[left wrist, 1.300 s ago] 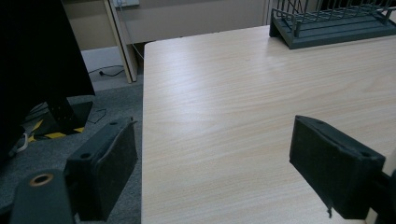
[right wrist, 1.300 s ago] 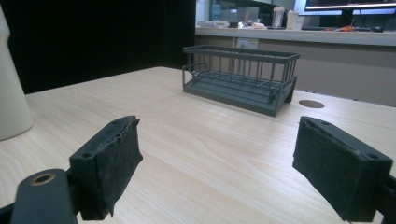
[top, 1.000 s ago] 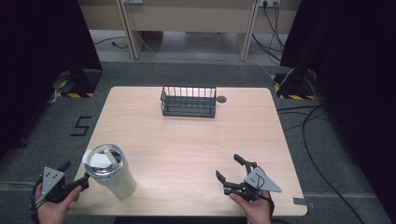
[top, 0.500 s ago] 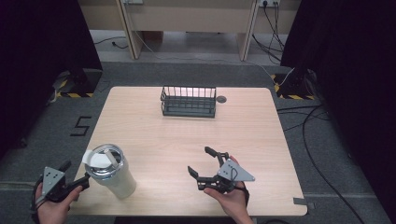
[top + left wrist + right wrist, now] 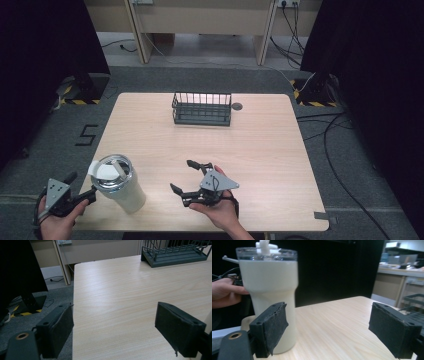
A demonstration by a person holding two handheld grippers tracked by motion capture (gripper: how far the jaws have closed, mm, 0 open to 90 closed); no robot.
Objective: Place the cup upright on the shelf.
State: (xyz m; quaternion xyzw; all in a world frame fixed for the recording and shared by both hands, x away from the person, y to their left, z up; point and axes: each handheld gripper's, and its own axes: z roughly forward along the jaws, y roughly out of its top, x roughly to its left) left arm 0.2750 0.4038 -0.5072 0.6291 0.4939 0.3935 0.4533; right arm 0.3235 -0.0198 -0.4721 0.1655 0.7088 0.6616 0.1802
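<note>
A cream tumbler (image 5: 122, 187) with a clear lid stands upright near the table's (image 5: 260, 145) front left corner, a short way in from the front edge and from the left edge. The left gripper (image 5: 85, 196) hangs at that corner, just beside the tumbler's left side; its jaws stand wide apart with nothing between them, one jaw out over the left edge above the grey floor, the other over the wood. In the left gripper view that tool (image 5: 115, 336) looks along the left edge toward the far side, and the tabletop (image 5: 125, 297) ahead of it lies bare up to the wire basket (image 5: 175, 252).

The right gripper (image 5: 189, 176) sits over the front middle of the table, near the front edge, its jaws spread and pointing left toward the tumbler, with a stretch of bare wood between them and the cup. In the right gripper view this gripper (image 5: 327, 332) frames the tumbler (image 5: 270, 295) behind its left-hand jaw, not touching it, and a hand (image 5: 225, 293) shows at the cup's far side.

The dark wire basket (image 5: 202, 108) stands at the middle of the far edge, well apart from both grippers, beside a small round grommet (image 5: 237, 106). The whole right half of the table is open wood.
</note>
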